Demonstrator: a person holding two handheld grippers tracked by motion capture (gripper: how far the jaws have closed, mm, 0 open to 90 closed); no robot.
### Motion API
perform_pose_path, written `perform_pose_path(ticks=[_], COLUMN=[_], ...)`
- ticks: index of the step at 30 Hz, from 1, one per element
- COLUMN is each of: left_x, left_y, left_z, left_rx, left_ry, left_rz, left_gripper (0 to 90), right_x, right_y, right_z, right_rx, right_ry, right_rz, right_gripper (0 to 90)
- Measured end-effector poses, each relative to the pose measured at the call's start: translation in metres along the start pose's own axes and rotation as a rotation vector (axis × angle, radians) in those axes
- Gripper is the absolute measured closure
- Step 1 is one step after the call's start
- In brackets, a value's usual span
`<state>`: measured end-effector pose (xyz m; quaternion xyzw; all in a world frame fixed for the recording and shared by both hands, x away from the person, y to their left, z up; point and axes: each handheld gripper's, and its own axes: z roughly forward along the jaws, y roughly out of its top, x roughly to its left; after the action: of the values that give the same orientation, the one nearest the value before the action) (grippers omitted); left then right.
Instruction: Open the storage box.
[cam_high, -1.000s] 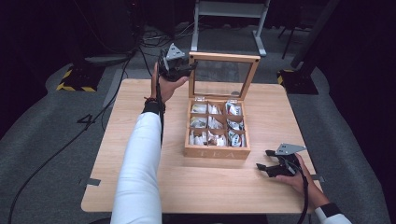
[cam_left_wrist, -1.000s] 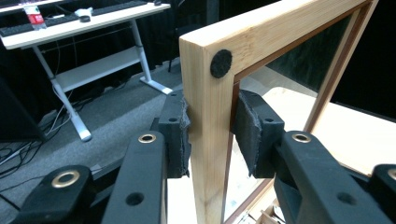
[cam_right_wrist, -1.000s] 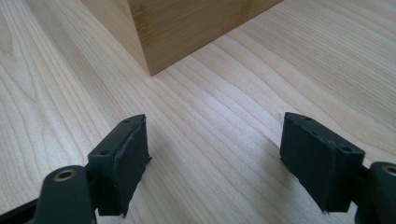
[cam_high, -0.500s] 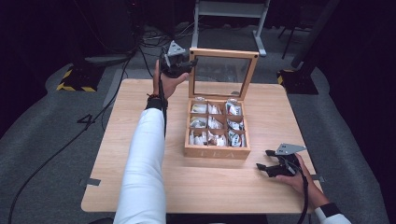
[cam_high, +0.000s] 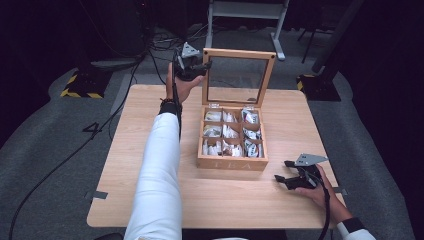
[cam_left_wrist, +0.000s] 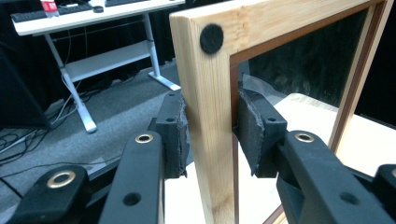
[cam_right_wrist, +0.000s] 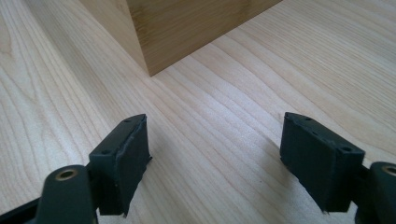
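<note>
wooden table (cam_high: 150, 130); white desk frame (cam_high: 245, 12) beyond; cables (cam_high: 150, 45) on grey floor (cam_high: 45, 145)

Pale matt wood forms the lid frame (cam_left_wrist: 212, 116) around glossy glass, on a smooth-grained wooden table (cam_right_wrist: 224, 140).

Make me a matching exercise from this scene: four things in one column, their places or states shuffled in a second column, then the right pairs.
Things:
1. left tongs
2. right tongs
3. lid
4. tea bags

States:
A. stands upright, open
B. lie in the box's compartments
C. shut on the lid's wooden frame
D. open, low over the table near the box

Pairs: 1-C, 2-D, 3-A, 4-B
</note>
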<state>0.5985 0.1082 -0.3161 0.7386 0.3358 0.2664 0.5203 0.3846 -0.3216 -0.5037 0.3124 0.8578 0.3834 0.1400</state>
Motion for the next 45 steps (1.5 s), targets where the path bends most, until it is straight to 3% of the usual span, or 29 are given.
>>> perform_pose_path(ticks=[19, 27, 33, 38, 45], left_x=[0.001, 0.0, -0.002, 0.0, 0.0], left_y=[-0.023, -0.033, -0.047, -0.065, -0.08], left_z=[0.017, 0.022, 0.025, 0.026, 0.026], left_rx=[0.05, 0.094, 0.118, 0.18, 0.195], left_ry=[0.023, 0.031, 0.029, 0.021, -0.001], left_rz=[-0.03, -0.019, -0.028, -0.024, -0.034], left_gripper=[63.2, 62.1, 61.3, 64.9, 65.7], right_x=[0.0, 0.001, 0.001, 0.001, 0.001], right_y=[0.0, 0.0, 0.0, -0.001, -0.001], right_z=[0.0, 0.0, 0.0, 0.0, 0.0], right_rx=[0.001, -0.001, -0.001, 0.0, 0.0], right_ry=[-0.009, -0.011, -0.012, -0.013, -0.014], right_rz=[0.005, 0.005, 0.006, 0.006, 0.005], right_gripper=[23.7, 23.6, 23.6, 23.6, 23.7])
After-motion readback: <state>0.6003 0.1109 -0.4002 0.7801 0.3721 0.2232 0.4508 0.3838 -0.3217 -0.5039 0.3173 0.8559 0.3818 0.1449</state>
